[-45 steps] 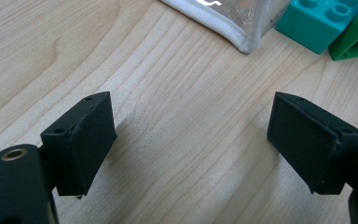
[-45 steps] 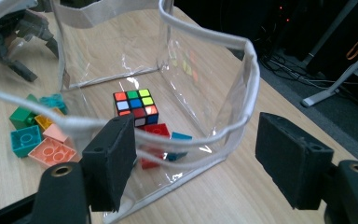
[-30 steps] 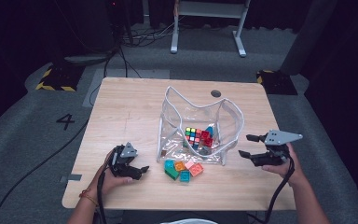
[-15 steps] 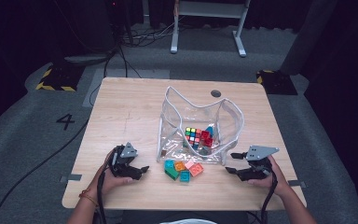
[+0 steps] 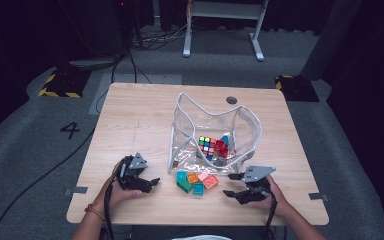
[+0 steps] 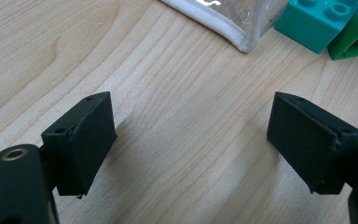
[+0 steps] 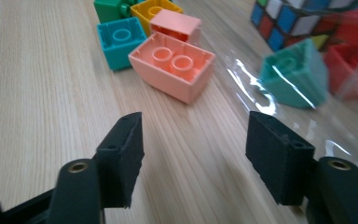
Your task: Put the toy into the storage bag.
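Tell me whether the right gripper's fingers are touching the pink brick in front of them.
Apart. The right gripper view shows bare wood between the right gripper fingers and the pink brick; the jaws, just opening, hold nothing.

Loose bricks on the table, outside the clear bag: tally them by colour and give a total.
teal bricks: 2
pink bricks: 2
green brick: 1
yellow-orange brick: 1
Total: 6
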Demonstrator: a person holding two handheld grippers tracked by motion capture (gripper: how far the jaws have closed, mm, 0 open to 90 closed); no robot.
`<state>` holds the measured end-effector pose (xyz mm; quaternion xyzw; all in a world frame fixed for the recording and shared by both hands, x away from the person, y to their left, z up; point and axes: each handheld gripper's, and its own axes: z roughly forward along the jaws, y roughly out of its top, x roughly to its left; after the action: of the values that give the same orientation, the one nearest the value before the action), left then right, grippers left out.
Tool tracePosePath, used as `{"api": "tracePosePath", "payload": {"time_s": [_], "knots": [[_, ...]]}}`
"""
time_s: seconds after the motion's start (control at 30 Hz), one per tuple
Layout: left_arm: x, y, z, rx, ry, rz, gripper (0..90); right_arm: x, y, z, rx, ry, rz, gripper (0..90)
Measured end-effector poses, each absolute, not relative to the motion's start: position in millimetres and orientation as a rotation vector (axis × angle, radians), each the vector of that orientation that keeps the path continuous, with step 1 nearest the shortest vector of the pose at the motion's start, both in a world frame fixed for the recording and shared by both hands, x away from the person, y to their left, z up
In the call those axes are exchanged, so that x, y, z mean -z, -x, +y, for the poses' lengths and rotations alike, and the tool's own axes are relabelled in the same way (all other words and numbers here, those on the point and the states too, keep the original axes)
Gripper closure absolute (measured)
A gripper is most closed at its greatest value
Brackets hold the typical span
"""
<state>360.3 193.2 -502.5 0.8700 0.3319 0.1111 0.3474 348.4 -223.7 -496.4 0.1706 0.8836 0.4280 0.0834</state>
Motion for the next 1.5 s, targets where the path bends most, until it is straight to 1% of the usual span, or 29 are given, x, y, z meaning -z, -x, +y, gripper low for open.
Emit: {"api": "tracePosePath", "payload": {"time_s": [0.13,0.4,0.57,0.73,0.83,1.13,1.33,1.5], "knots": [[503,-360,193,-0.289,-2.256,0.861,15.4,500,-349,-204,-1.267,-0.468,2.637,35.2],[503,-360,193,-0.288,-2.256,0.861,15.4,501,-356,-184,-1.286,-0.512,2.645,28.1],[503,-360,193,-0.290,-2.256,0.861,15.4,502,-359,-172,-1.286,-0.443,2.646,27.7],[503,-360,193,-0.288,-2.256,0.861,15.4,502,-359,-163,-1.272,-0.466,2.672,28.7],[503,-360,193,-0.292,-2.254,0.856,15.4,501,-358,-164,-1.280,-0.453,2.666,34.7],[503,-360,193,-0.293,-2.255,0.856,15.4,500,-351,-170,-1.254,-0.410,2.667,35.2],[503,-360,193,-0.292,-2.255,0.856,15.4,499,-352,-177,-1.286,-0.323,2.633,35.3],[502,-361,193,-0.295,-2.262,0.847,15.4,495,-348,-184,-1.289,-0.378,2.642,35.3]]}}
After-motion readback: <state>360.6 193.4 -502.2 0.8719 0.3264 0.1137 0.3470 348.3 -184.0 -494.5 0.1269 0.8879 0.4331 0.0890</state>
